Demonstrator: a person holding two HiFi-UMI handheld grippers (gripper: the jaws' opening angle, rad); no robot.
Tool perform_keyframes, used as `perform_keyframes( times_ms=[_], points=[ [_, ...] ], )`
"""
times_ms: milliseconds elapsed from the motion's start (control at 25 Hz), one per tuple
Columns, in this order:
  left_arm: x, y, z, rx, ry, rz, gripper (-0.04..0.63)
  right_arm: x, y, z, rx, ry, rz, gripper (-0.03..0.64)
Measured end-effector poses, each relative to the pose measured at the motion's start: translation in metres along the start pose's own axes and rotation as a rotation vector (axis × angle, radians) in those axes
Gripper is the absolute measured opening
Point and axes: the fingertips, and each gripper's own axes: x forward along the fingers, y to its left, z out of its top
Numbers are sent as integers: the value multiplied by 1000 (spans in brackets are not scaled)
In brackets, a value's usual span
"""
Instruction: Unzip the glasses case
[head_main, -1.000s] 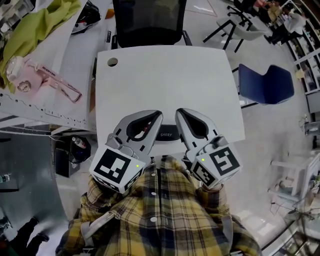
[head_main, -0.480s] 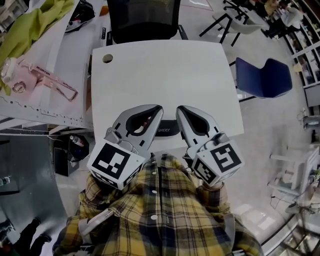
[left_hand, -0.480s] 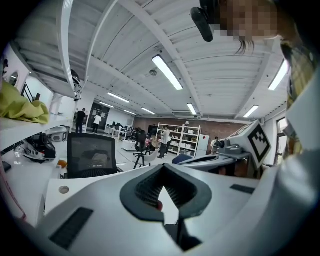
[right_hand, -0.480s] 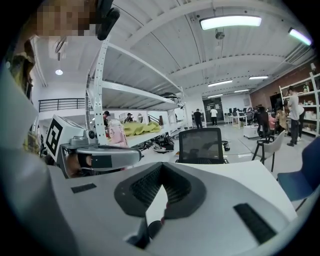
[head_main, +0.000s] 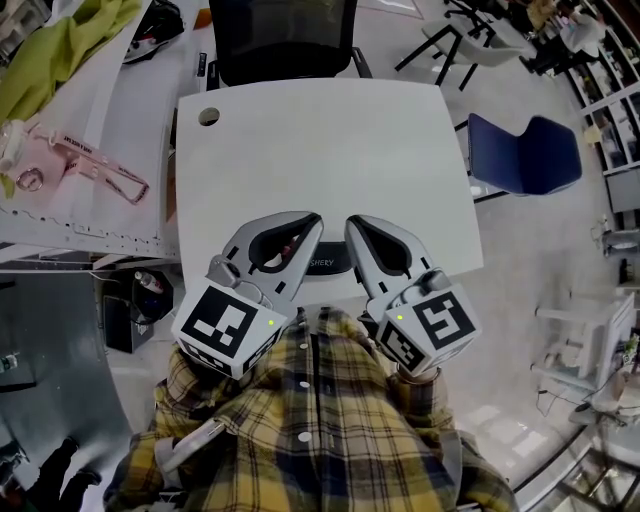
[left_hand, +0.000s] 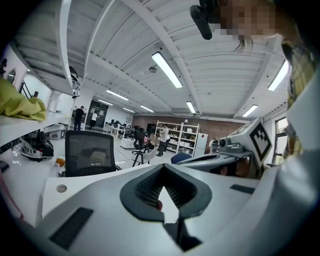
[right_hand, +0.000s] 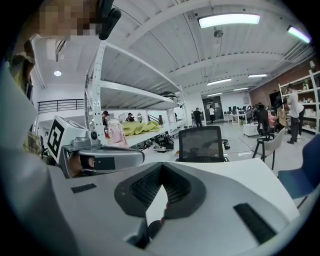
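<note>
A black glasses case (head_main: 329, 263) lies near the front edge of the white table (head_main: 320, 150), mostly hidden beneath the two grippers. My left gripper (head_main: 312, 222) hovers over the case's left end with its jaws together and nothing visible between them. My right gripper (head_main: 352, 223) sits beside it over the case's right end, jaws also together. In the left gripper view the left gripper (left_hand: 163, 167) is shut, with a dark piece of the case (left_hand: 177, 235) below it. In the right gripper view the right gripper (right_hand: 162, 167) looks the same.
A black office chair (head_main: 283, 40) stands at the table's far side and a blue chair (head_main: 530, 155) to the right. The table has a cable hole (head_main: 208, 116) at its far left corner. A neighbouring desk holds a pink object (head_main: 85, 165) and green cloth (head_main: 60, 60).
Both grippers stay where they were, jaws still together. Only the head view has shifted slightly.
</note>
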Motion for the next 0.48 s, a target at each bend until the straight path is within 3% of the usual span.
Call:
perform_keyframes(
  times_ms=[480],
  points=[
    [15, 11, 9, 43, -3, -6, 8, 2, -10, 1, 4, 10, -13, -2]
  ],
)
